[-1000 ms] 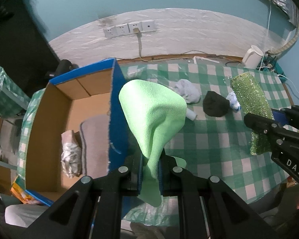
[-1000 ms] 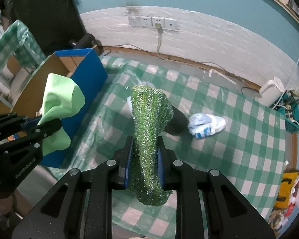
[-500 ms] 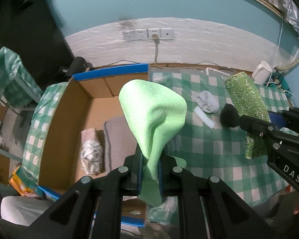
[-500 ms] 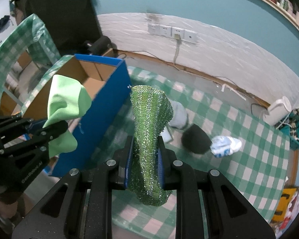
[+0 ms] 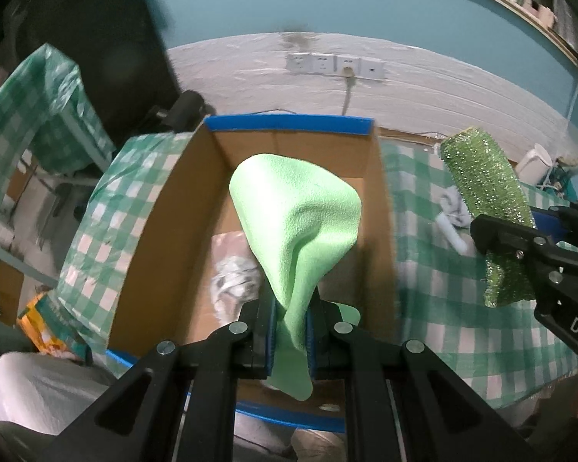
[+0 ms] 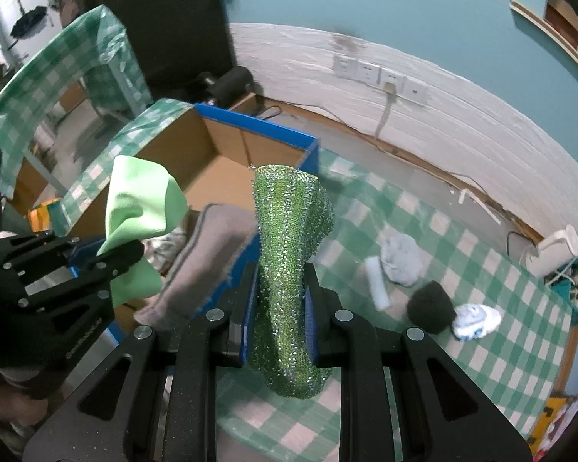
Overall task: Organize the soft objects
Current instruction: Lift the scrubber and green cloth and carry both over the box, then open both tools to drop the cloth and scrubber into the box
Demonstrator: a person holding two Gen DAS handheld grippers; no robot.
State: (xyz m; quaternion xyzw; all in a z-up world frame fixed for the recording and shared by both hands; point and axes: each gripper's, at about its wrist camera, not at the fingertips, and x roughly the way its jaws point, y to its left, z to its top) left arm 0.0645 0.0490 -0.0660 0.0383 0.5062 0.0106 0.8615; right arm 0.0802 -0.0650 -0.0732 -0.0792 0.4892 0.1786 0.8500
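Note:
My left gripper [image 5: 291,319] is shut on a light green cloth [image 5: 300,215] and holds it above the open cardboard box with blue edges [image 5: 289,126]. My right gripper [image 6: 281,292] is shut on a sparkly green scrubbing cloth [image 6: 289,231], held above the box's right wall [image 6: 250,246]. The sparkly cloth also shows in the left wrist view [image 5: 485,184], and the light green cloth in the right wrist view [image 6: 138,208]. A grey folded cloth [image 6: 204,254] and a crumpled white item [image 5: 235,285] lie in the box.
On the green checked tablecloth [image 6: 462,350] lie a grey-white sock [image 6: 402,260], a white roll [image 6: 377,283], a black ball-like item [image 6: 431,308] and a blue-white sock [image 6: 476,319]. A white kettle [image 6: 555,250] stands at the far right. Wall sockets [image 5: 335,65] are behind.
Both grippers have moved left with their cloths. The light green cloth is now over the box's inside, and the sparkly cloth is now at the box's right wall.

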